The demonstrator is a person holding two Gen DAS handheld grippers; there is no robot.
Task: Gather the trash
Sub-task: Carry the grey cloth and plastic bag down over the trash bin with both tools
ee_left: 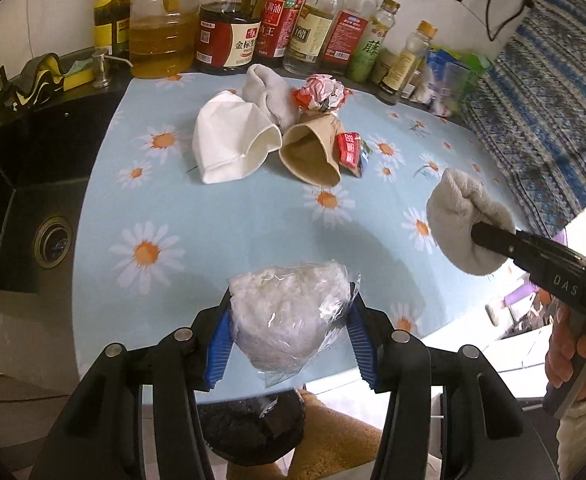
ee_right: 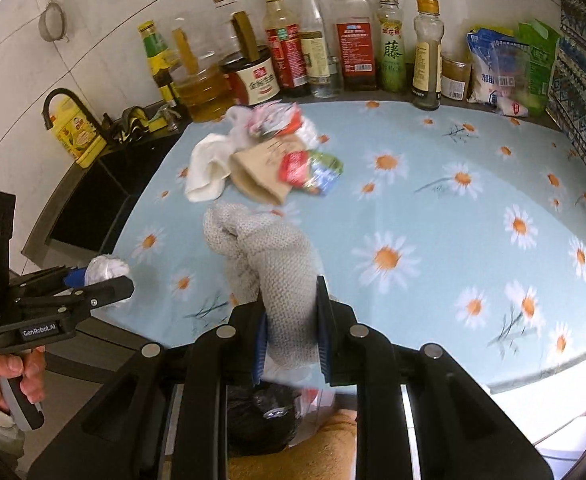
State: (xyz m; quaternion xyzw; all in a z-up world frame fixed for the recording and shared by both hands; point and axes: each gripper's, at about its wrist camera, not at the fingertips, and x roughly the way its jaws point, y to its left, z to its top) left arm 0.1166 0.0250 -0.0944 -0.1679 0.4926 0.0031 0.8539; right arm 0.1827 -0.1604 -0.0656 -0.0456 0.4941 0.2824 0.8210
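- The left gripper (ee_left: 289, 316) has its fingers closed around a wad of white stuffing in clear plastic wrap (ee_left: 289, 312), held at the near edge of the counter (ee_left: 221, 216).
- The right gripper (ee_right: 291, 336) has its fingers clamped on a grey knitted sock (ee_right: 269, 256), which hangs above the daisy-pattern cloth on the counter.
- Below both grippers a bin lined with a black bag (ee_left: 249, 428) stands beside the counter edge; some plastic seems to lie inside already.
- So two pieces are picked up, but neither is dropped yet.
- Still left on the counter, in one heap near the bottles: a white paper cup (ee_left: 229, 144), a brown paper cup (ee_left: 313, 152), a red snack wrapper (ee_left: 351, 152), a crumpled paper ball (ee_left: 321, 92) and a second grey sock (ee_left: 269, 96).
- By this judgement the task is not yet at its middle.
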